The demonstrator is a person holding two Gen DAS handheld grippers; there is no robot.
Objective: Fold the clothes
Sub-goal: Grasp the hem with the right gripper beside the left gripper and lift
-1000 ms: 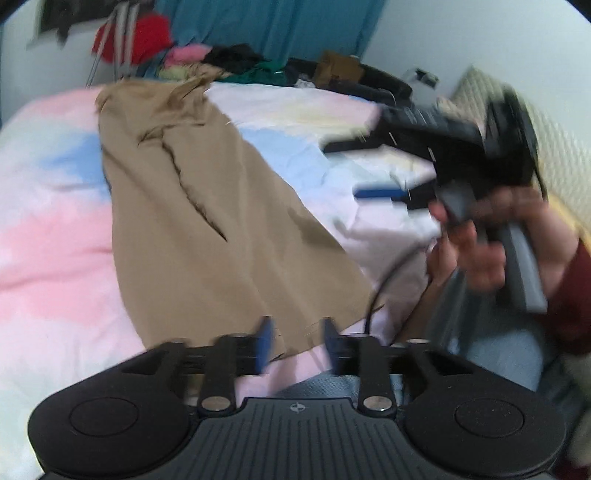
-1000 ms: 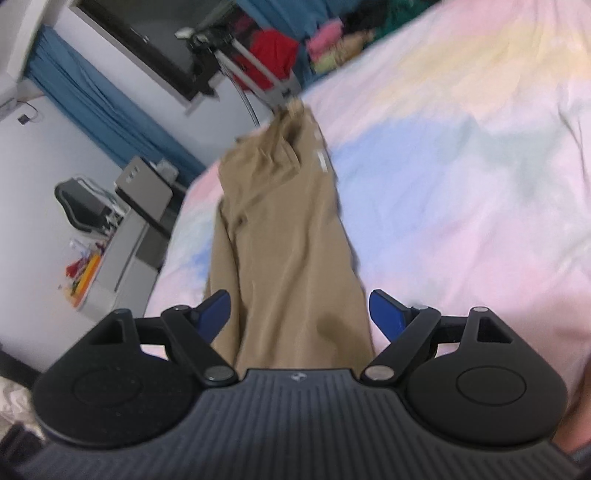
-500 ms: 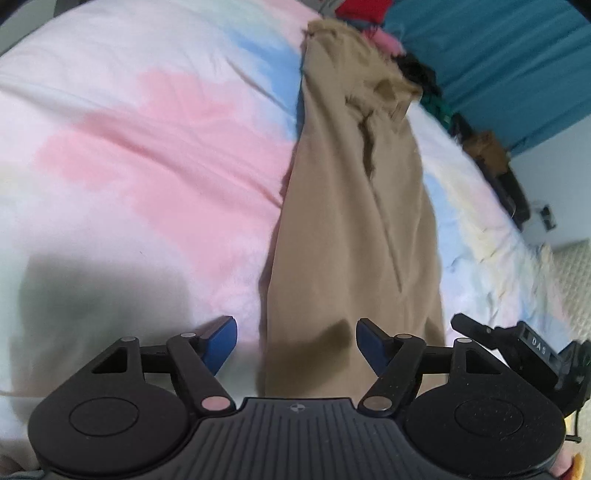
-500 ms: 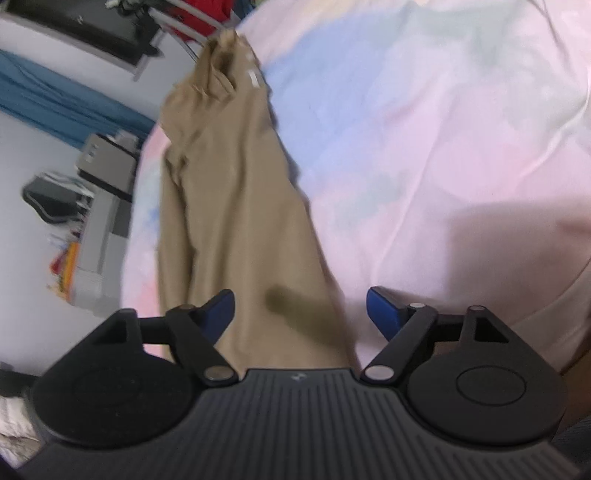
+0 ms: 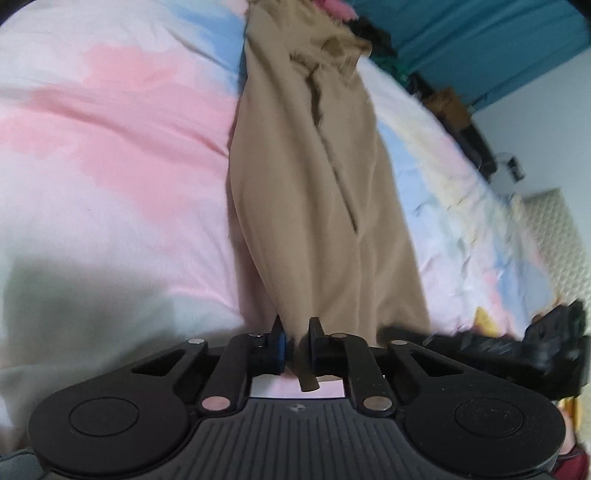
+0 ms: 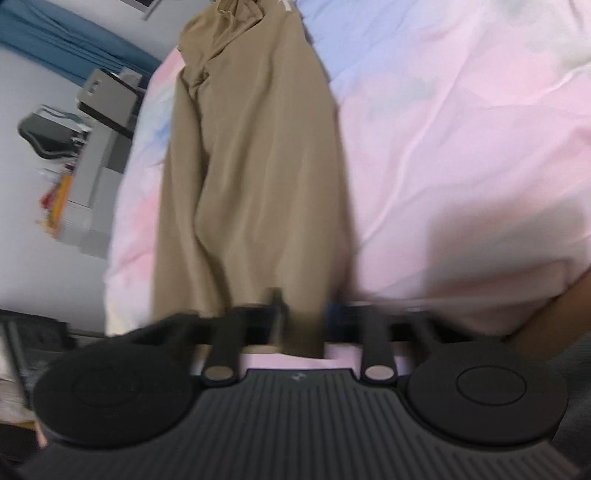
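Observation:
Tan trousers (image 5: 314,192) lie lengthwise on a pastel patchwork bedsheet (image 5: 110,155), waistband at the far end. My left gripper (image 5: 295,338) is shut on the near hem of the trousers, with fabric pinched between its fingers. In the right wrist view the same tan trousers (image 6: 251,177) stretch away from me, and my right gripper (image 6: 303,314) is shut on the other corner of the near hem; this view is blurred. The right gripper's body (image 5: 517,347) shows at the lower right of the left wrist view.
A blue curtain (image 5: 461,37) and piled clothes (image 5: 369,33) stand beyond the bed's far end. A grey cabinet (image 6: 92,155) and a dark chair (image 6: 44,133) stand beside the bed on the left. A knitted cushion (image 5: 557,236) lies at right.
Both grippers have gone from wide open to shut on the trousers' near hem. The hem is drawn up into the jaws, and the fabric now bunches toward each gripper.

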